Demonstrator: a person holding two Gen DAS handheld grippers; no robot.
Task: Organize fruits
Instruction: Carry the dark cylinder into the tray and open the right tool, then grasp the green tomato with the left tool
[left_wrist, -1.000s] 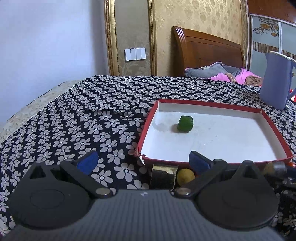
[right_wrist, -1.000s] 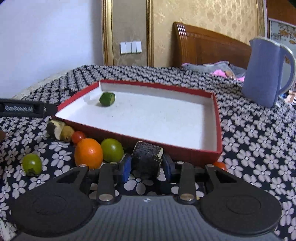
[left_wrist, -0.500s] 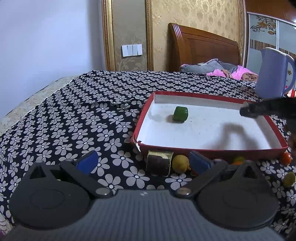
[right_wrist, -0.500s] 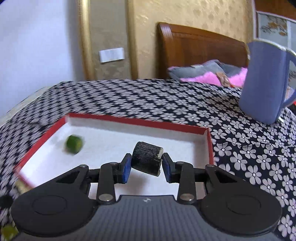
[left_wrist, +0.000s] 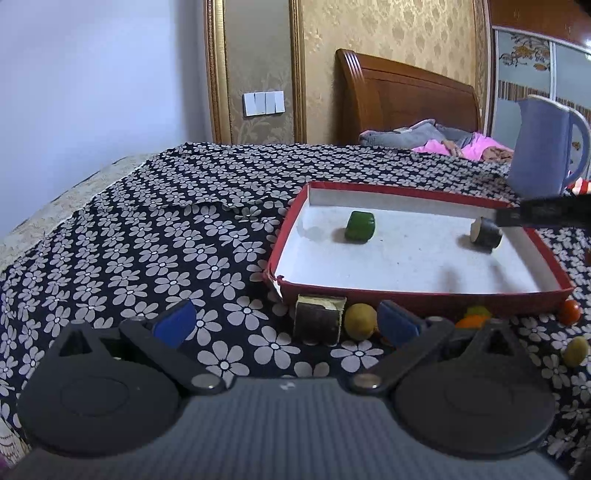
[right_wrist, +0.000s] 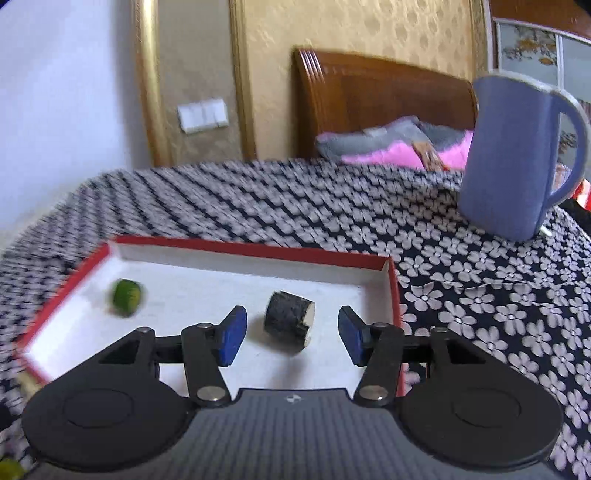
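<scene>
A red tray (left_wrist: 424, 299) with a white floor lies on the flowered cloth. In it are a green fruit (left_wrist: 360, 226) and a dark-skinned fruit chunk (left_wrist: 487, 232). My right gripper (right_wrist: 290, 334) is open over the tray (right_wrist: 251, 248), and the dark chunk (right_wrist: 290, 323) sits free between its fingers; the green fruit (right_wrist: 126, 297) is at the left. My left gripper (left_wrist: 284, 322) is open and empty before the tray. A second dark chunk (left_wrist: 319, 320) and a yellow-green fruit (left_wrist: 360, 321) lie just ahead of it.
A blue jug (left_wrist: 543, 147) stands behind the tray at the right; it also shows in the right wrist view (right_wrist: 517, 155). More small fruits lie at the tray's front right: orange (left_wrist: 471, 321), red (left_wrist: 570, 311), olive (left_wrist: 575, 350). A bed headboard (left_wrist: 402, 99) is behind.
My right gripper carried the dark chunk over the tray, then opened and let it go inside. My left gripper drew back a little and stayed open.
</scene>
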